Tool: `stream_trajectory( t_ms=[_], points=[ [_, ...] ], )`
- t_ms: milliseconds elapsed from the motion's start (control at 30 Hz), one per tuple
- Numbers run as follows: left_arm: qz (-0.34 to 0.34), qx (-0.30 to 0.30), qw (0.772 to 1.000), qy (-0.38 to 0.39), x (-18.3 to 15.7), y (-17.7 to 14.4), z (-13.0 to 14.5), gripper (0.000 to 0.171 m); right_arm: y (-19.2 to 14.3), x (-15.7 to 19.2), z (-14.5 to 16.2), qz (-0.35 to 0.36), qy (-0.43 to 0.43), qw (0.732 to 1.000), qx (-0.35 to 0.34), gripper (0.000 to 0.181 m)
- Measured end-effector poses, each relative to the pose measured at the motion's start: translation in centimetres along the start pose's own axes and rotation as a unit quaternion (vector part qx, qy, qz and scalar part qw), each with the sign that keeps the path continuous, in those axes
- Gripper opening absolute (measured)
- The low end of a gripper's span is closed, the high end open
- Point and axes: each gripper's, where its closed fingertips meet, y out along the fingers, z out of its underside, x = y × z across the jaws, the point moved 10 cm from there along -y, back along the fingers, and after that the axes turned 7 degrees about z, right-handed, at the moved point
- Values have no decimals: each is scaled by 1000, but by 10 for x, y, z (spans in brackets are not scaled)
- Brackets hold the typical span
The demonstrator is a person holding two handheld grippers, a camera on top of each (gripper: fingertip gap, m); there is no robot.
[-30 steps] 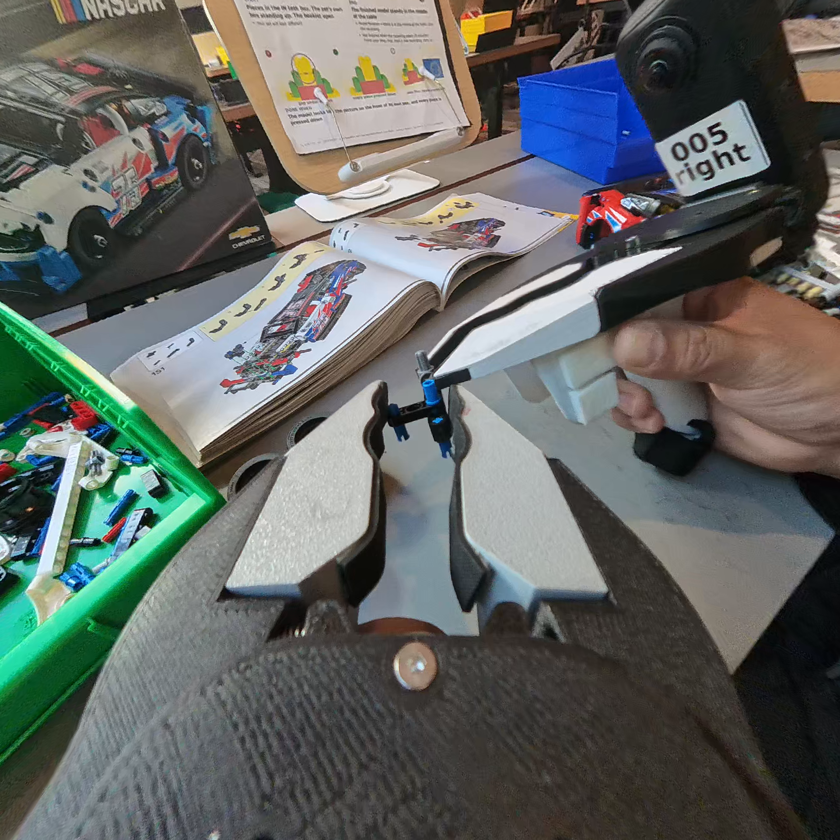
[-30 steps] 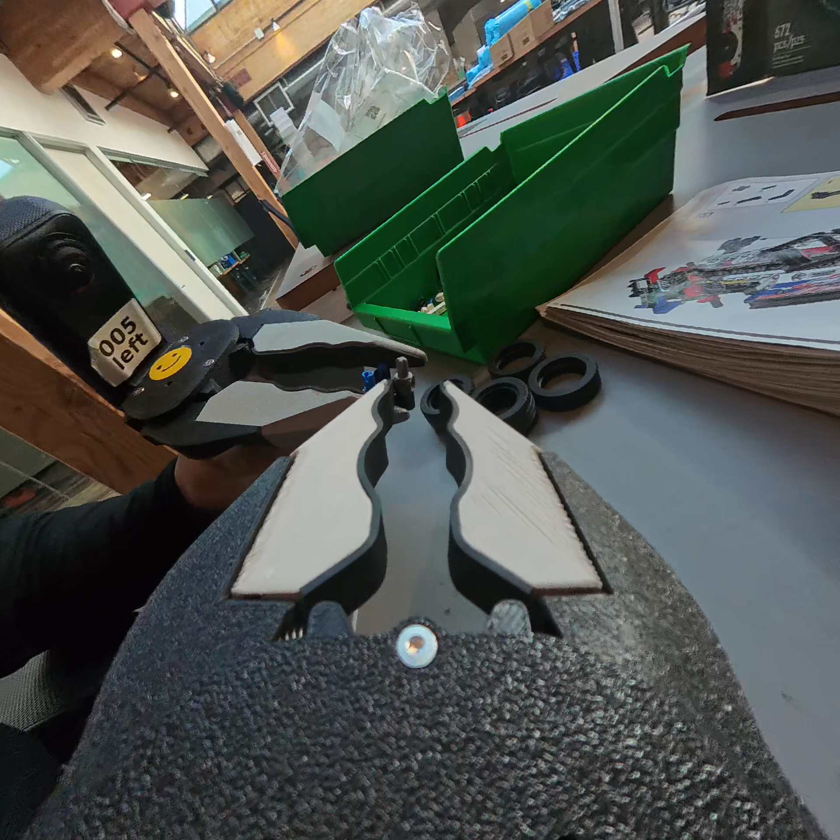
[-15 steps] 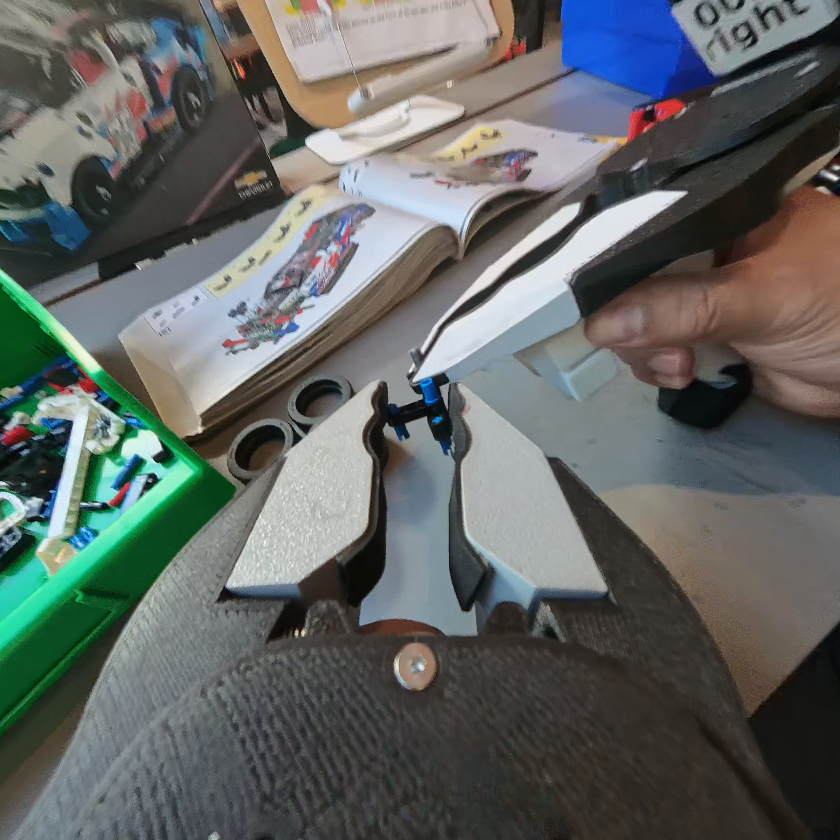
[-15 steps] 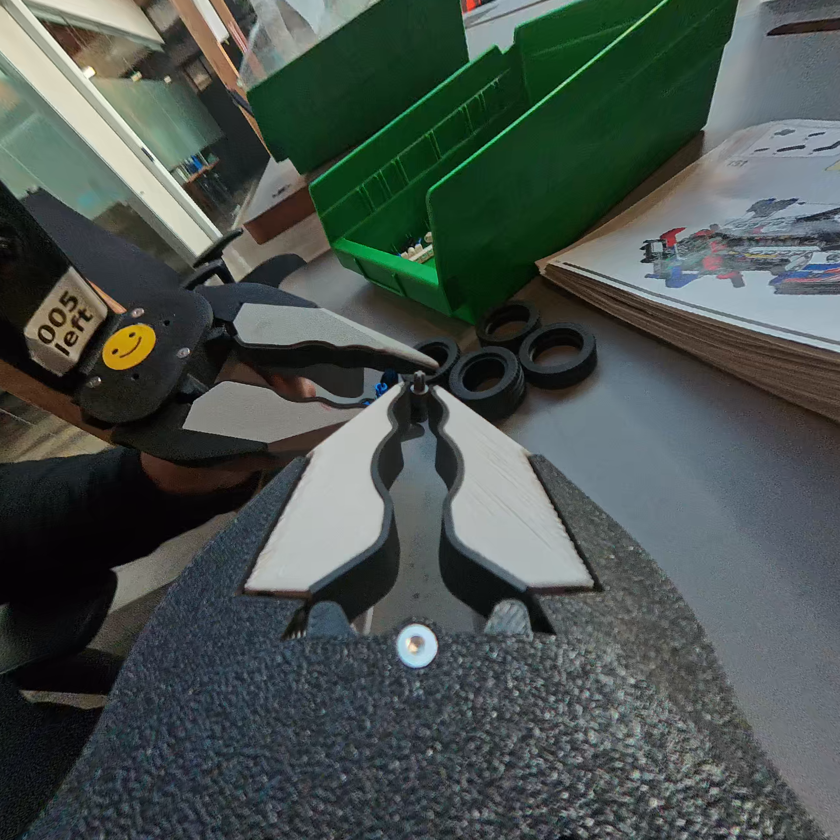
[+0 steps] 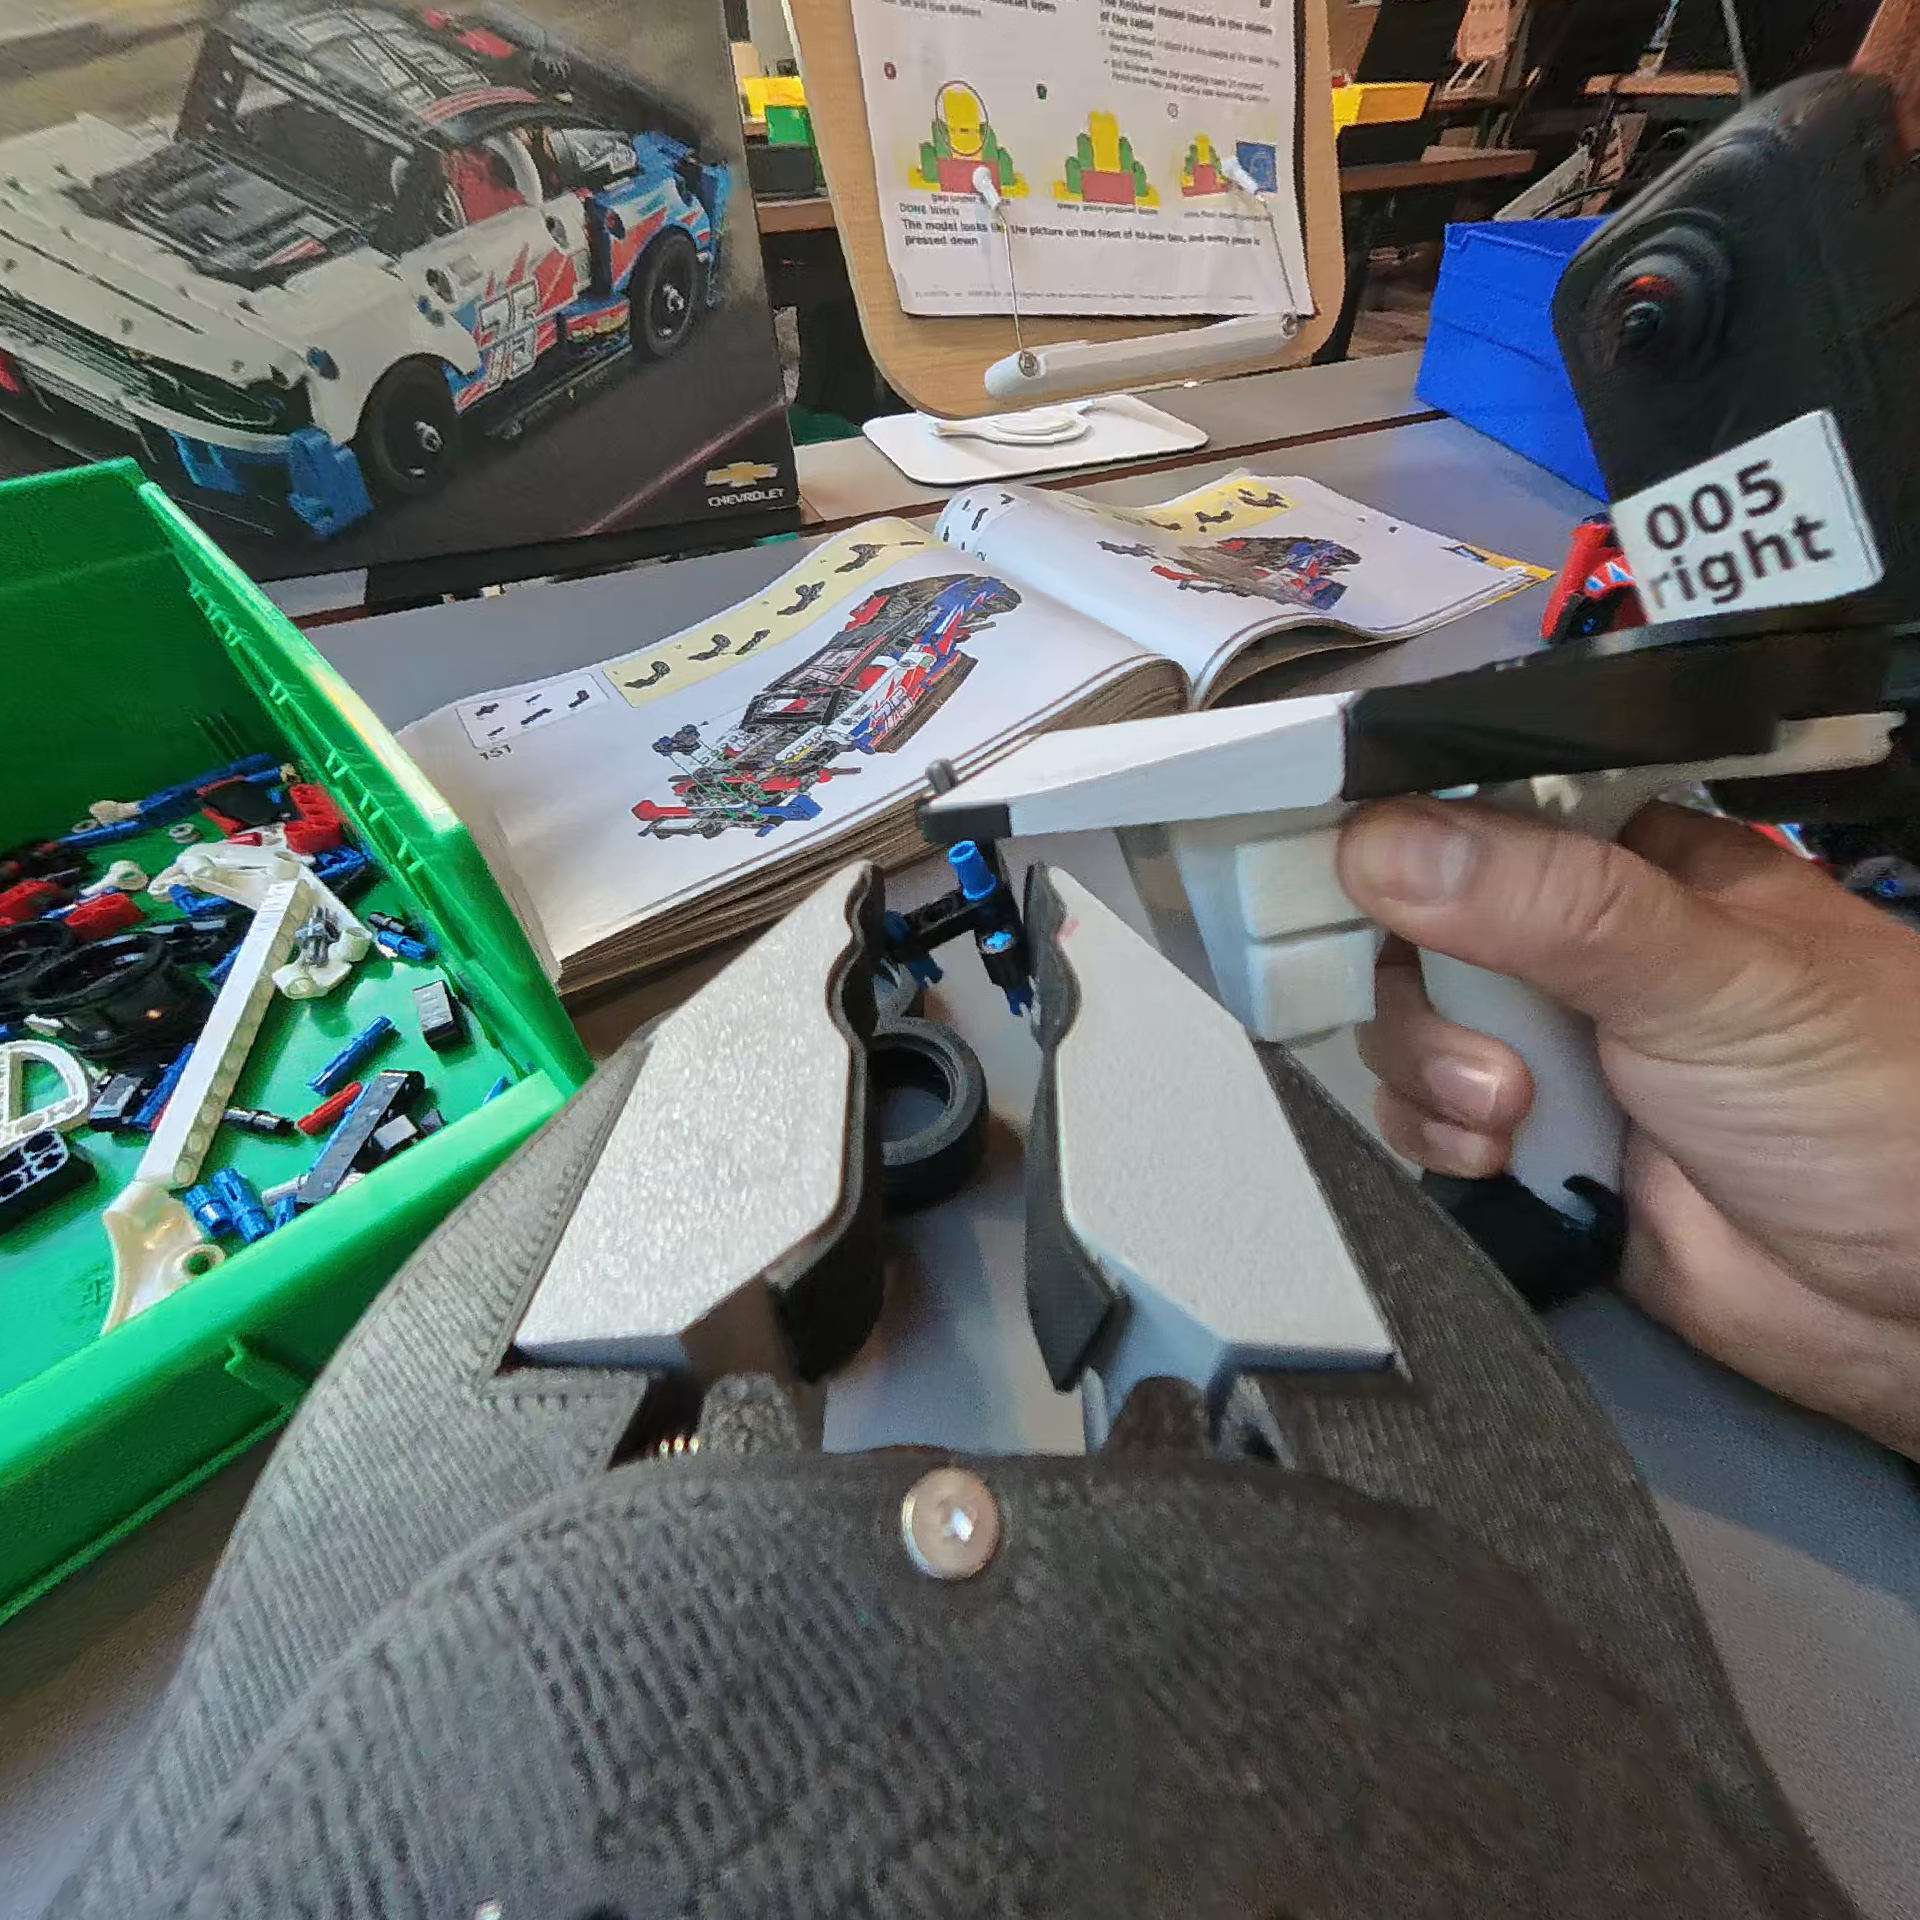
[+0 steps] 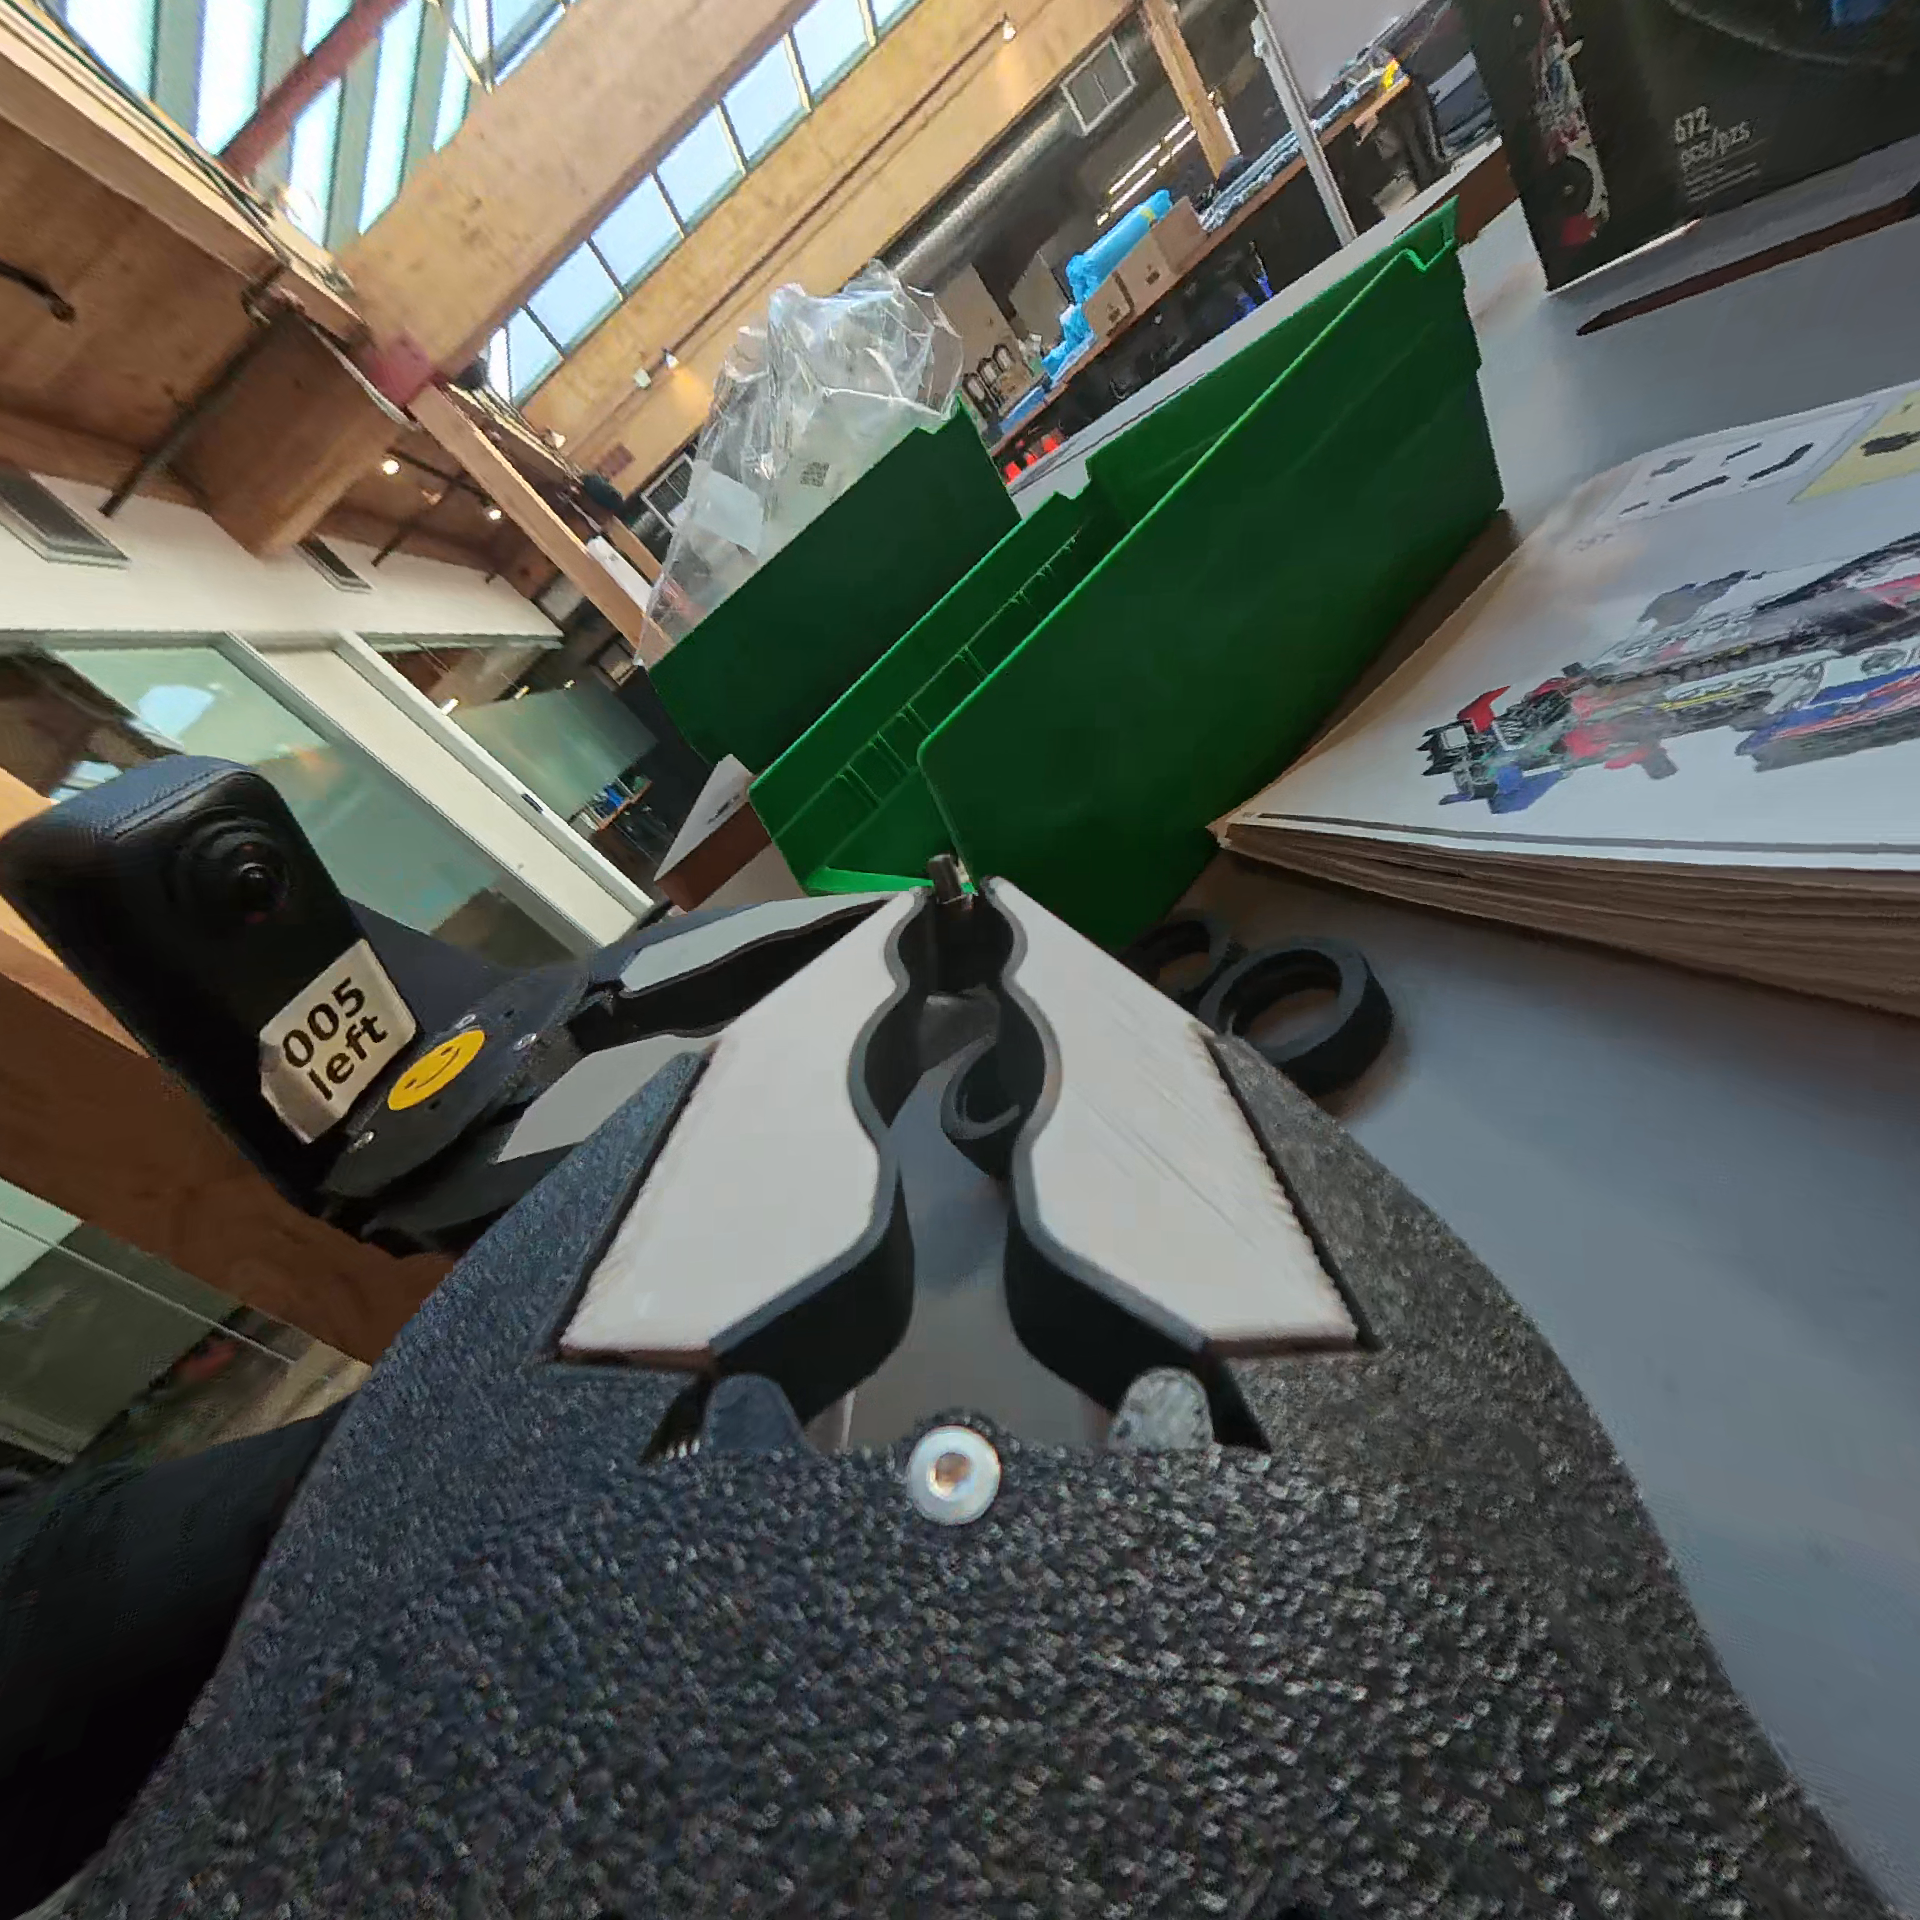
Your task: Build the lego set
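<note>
Two grippers meet above the bench's near edge: the left gripper [image 5: 951,920] clamps a small, light, rigid black-and-blue connector assembly [image 5: 956,920] by its ends, while the right gripper [image 6: 951,904], nearly closed, pinches a slippery dark pin [image 6: 943,871].

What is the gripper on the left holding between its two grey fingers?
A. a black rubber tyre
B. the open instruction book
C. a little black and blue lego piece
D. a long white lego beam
C: the left gripper is shut on the small black and blue lego piece at its fingertips, while the black rubber tyre lies on the grey table below.
</note>
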Motion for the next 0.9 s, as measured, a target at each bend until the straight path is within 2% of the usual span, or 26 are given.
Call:
stream_trajectory(
  t_ms=[433, 533, 633, 667, 733, 900],
  points=[
    [6, -11, 1000, -9, -3, 6, -2, 27, -3, -8, -2, -31, 57, 998, -19, 3],
    [20, 15, 999, -22, 4, 2, -1, 27, 2, -12, 0, -46, 81, 995, 28, 5],
    [72, 27, 996, -35, 10, -7, -3, 28, 2, -8, 0, -45, 35, 996, 68, 7],
    [92, 40, 994, -33, 11, -8, -2, 33, 2, -5, 1, -51, 20, 995, 79, 7],
    [109, 72, 991, -25, 12, -5, 3, 26, 6, -3, 3, -55, 8, 993, 108, 7],
    [167, 86, 982, -34, 14, -9, 9, 25, 3, 2, 0, -50, -78, 982, 165, 8]
  ],
)
